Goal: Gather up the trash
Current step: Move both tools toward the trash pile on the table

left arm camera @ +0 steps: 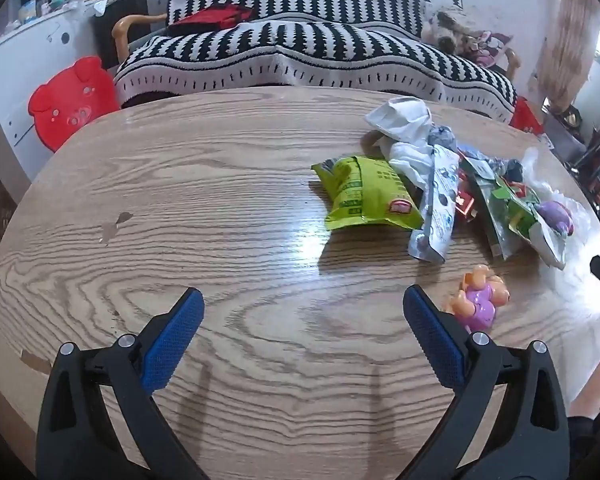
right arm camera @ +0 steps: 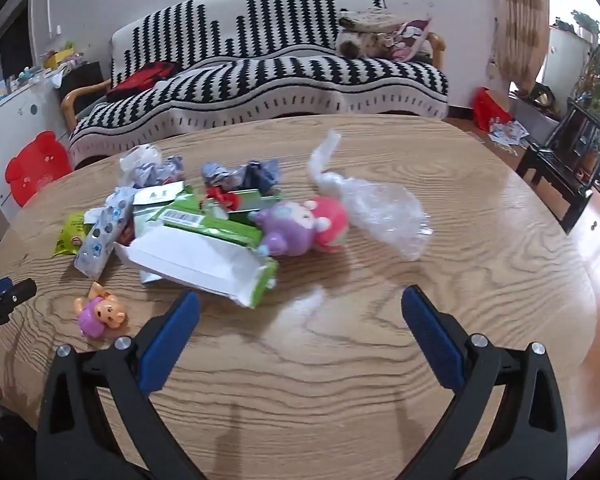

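A heap of trash lies on the round wooden table (left arm camera: 180,200): a lime-green snack bag (left arm camera: 364,196), a silver-blue wrapper (left arm camera: 436,208), crumpled white paper (left arm camera: 404,124), and a green-and-white pouch (right arm camera: 204,252). A clear plastic bag (right arm camera: 376,208) lies to their right. My left gripper (left arm camera: 302,300) is open and empty above bare table, left of a small pink-purple toy (left arm camera: 480,300). My right gripper (right arm camera: 300,300) is open and empty, just in front of the pouch. The toy also shows in the right wrist view (right arm camera: 100,312).
A purple and pink plush toy (right arm camera: 300,224) lies in the heap. A black-and-white striped sofa (right arm camera: 260,64) stands behind the table. A red pig-shaped stool (left arm camera: 72,100) is at far left, and a dark wooden stand (right arm camera: 568,156) at right.
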Demonstrator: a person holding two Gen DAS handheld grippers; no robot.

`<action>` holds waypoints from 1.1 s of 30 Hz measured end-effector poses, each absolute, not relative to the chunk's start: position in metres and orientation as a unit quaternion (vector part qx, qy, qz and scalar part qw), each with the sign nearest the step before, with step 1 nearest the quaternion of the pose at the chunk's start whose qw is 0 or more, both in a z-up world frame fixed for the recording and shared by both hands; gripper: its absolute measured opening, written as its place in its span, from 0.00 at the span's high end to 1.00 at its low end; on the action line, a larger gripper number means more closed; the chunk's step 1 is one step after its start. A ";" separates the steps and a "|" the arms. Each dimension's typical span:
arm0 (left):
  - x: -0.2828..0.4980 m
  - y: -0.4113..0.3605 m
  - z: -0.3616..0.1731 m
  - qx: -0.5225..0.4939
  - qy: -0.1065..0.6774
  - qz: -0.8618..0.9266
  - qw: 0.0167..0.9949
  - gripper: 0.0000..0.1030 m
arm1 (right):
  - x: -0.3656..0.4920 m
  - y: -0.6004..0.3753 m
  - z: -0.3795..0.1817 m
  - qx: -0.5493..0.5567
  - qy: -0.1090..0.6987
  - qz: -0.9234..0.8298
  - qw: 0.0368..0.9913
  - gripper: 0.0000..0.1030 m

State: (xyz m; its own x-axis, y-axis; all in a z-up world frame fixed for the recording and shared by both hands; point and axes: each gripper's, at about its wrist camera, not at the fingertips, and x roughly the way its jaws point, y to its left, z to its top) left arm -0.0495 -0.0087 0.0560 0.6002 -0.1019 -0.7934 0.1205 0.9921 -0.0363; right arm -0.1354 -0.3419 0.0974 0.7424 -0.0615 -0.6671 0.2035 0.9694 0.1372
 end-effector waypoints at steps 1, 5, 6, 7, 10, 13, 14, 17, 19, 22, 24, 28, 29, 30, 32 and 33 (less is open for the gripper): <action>-0.049 -0.012 0.055 0.015 0.442 -0.061 0.895 0.06 | -0.137 -0.342 0.098 0.101 0.353 -0.075 0.927 0.05; -0.050 -0.017 0.048 0.040 0.445 -0.054 0.893 0.06 | -0.140 -0.352 0.095 0.102 0.361 -0.084 0.923 0.05; -0.049 -0.017 0.047 0.043 0.445 -0.053 0.893 0.06 | -0.140 -0.354 0.093 0.103 0.364 -0.087 0.921 0.05; -0.049 -0.016 0.047 0.045 0.445 -0.051 0.893 0.06 | -0.139 -0.355 0.091 0.105 0.367 -0.088 0.920 0.05; -0.047 -0.012 0.047 0.042 0.447 -0.054 0.892 0.06 | -0.138 -0.358 0.091 0.110 0.367 -0.085 0.920 0.05; -0.044 -0.005 0.047 0.039 0.449 -0.054 0.891 0.06 | -0.139 -0.358 0.093 0.109 0.365 -0.084 0.921 0.05; -0.043 -0.003 0.047 0.038 0.450 -0.053 0.891 0.06 | -0.139 -0.358 0.093 0.109 0.367 -0.084 0.920 0.05; -0.049 -0.017 0.042 0.039 0.445 -0.053 0.893 0.06 | -0.138 -0.358 0.093 0.108 0.368 -0.084 0.920 0.05; -0.049 -0.017 0.041 0.041 0.446 -0.054 0.892 0.06 | -0.138 -0.358 0.094 0.106 0.368 -0.086 0.920 0.05; -0.048 -0.015 0.039 0.040 0.449 -0.054 0.891 0.06 | -0.138 -0.358 0.092 0.102 0.372 -0.091 0.918 0.05; -0.049 -0.015 0.039 0.037 0.451 -0.053 0.890 0.06 | -0.138 -0.359 0.091 0.102 0.374 -0.093 0.917 0.05; -0.047 -0.011 0.037 0.029 0.457 -0.051 0.887 0.06 | -0.138 -0.359 0.089 0.102 0.376 -0.094 0.916 0.05; -0.047 -0.010 0.036 0.028 0.459 -0.051 0.886 0.06 | -0.138 -0.359 0.088 0.101 0.377 -0.094 0.916 0.05; -0.047 -0.010 0.035 0.027 0.461 -0.051 0.886 0.06 | -0.137 -0.359 0.088 0.101 0.378 -0.094 0.915 0.05; -0.046 -0.012 0.036 0.026 0.462 -0.050 0.885 0.06 | -0.138 -0.359 0.088 0.101 0.378 -0.093 0.916 0.05; -0.046 -0.012 0.036 0.026 0.463 -0.050 0.884 0.06 | -0.138 -0.359 0.088 0.101 0.377 -0.094 0.916 0.05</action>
State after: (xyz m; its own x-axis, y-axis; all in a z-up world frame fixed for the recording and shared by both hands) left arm -0.0462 -0.0116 0.0357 0.5660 -0.0641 -0.8219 0.1127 0.9936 0.0001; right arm -0.1378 -0.3593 0.0876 0.6974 -0.0963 -0.7102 0.2487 0.9619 0.1138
